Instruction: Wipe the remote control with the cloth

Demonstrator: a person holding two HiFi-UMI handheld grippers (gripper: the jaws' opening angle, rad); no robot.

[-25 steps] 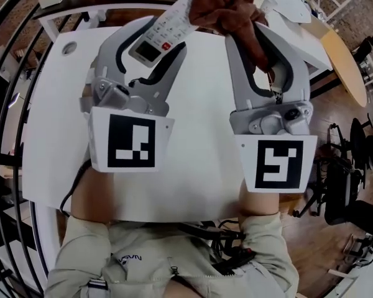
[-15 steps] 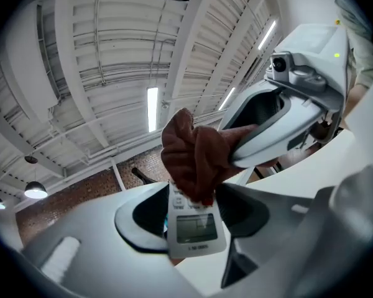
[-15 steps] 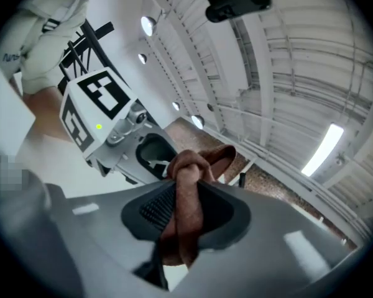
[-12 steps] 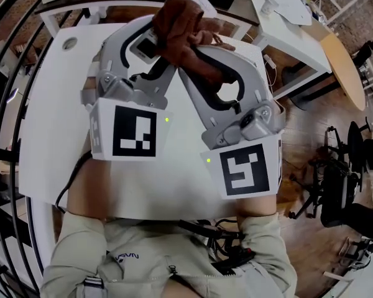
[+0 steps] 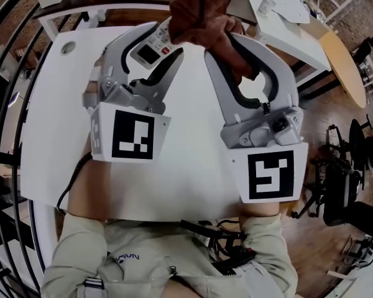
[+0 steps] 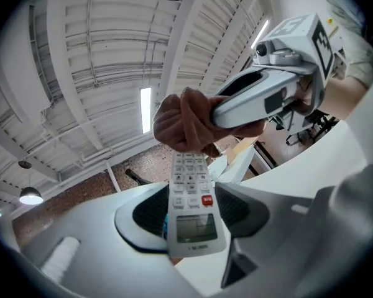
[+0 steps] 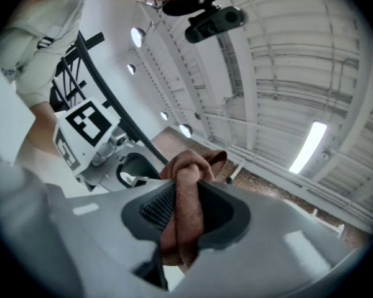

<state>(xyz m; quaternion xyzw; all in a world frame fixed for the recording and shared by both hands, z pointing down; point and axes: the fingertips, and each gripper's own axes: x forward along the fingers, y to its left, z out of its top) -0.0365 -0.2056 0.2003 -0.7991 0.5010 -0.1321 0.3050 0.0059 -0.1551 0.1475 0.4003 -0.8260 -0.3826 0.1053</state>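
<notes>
Over the worktop [image 5: 56, 123], the left hand-held gripper [image 5: 156, 42] is partly open, clamped on the remote's [image 6: 191, 210] screen end. The right hand-held gripper [image 5: 227, 39] is pinched nearly shut on the bunched cloth [image 5: 199, 11], which sits at the far buttons. Push too hard and the remote may pivot or slip, or the cloth may tug free.

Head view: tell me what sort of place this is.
Probably a workshop or lab-style office: white worktables, a black office chair on wooden flooring, and a ribbed ceiling with a strip light.
</notes>
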